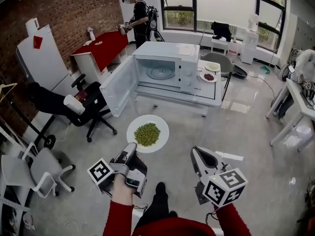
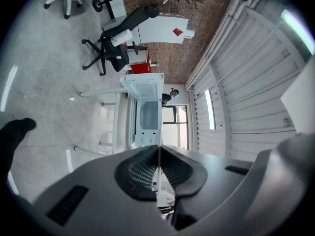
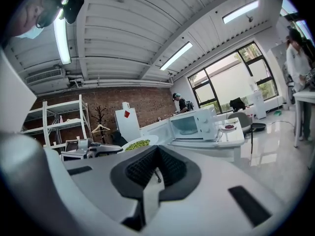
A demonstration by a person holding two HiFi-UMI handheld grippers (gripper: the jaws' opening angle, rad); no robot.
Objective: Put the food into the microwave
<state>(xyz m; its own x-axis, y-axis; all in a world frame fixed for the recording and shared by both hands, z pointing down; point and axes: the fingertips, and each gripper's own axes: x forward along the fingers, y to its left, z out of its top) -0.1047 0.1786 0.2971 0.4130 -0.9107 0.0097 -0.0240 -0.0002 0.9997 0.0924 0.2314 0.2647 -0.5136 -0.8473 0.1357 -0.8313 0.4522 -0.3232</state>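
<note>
Pinching the near rim of the white plate (image 1: 162, 126), the left gripper (image 1: 131, 149) has its jaws closed on that thin edge. In the left gripper view the plate shows only as a fine line between the pads. The right gripper (image 1: 197, 154) hangs just beside it with its jaws together on nothing. The green food (image 1: 147, 134) sits heaped mid-plate, held in the air over the floor, well short of the microwave (image 1: 189, 68). A one-sided hold will likely let the far rim droop, so carry it level and slow, keep right of the open door (image 1: 119, 85), and land it on the turntable (image 1: 161, 73); the free gripper could steady the far rim. Whether the food is peas or beans cannot be told. The actual jaw contact is covered by the gripper body in the head view.
</note>
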